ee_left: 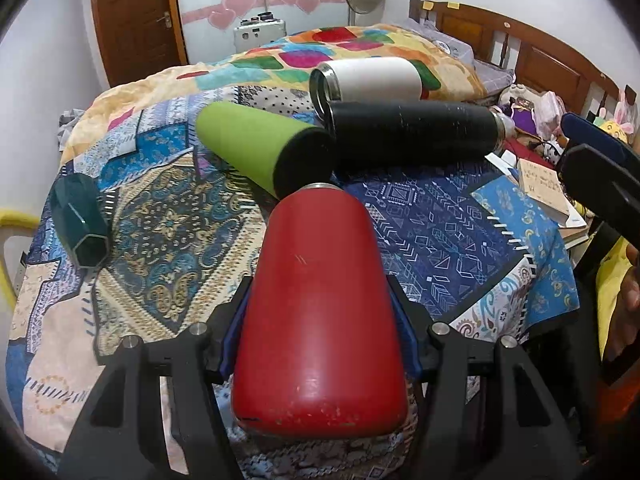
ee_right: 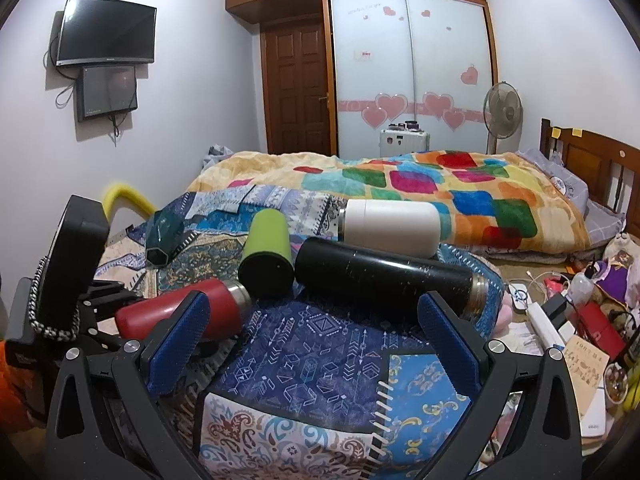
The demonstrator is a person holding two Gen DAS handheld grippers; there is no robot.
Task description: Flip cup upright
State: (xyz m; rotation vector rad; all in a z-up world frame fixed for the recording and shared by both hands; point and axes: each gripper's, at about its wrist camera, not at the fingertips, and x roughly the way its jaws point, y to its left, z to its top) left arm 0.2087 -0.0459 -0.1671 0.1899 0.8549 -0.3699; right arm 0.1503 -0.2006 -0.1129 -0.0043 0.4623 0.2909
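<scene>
A red cup (ee_left: 320,312) lies on its side on the patterned cloth, its steel mouth pointing away from me. My left gripper (ee_left: 320,320) is shut on the red cup, blue pads pressed on both its flanks. It also shows in the right wrist view (ee_right: 180,312), at the left, with the left gripper behind it. My right gripper (ee_right: 312,344) is open and empty above the blue part of the cloth, short of a black flask (ee_right: 384,276).
A green cup (ee_left: 260,148), the black flask (ee_left: 412,132), a white cup (ee_left: 368,78) and a dark teal hexagonal cup (ee_left: 80,224) all lie on their sides. The patterned cloth (ee_left: 440,240) covers the table; a bed with a colourful blanket (ee_right: 440,184) lies behind, clutter at right.
</scene>
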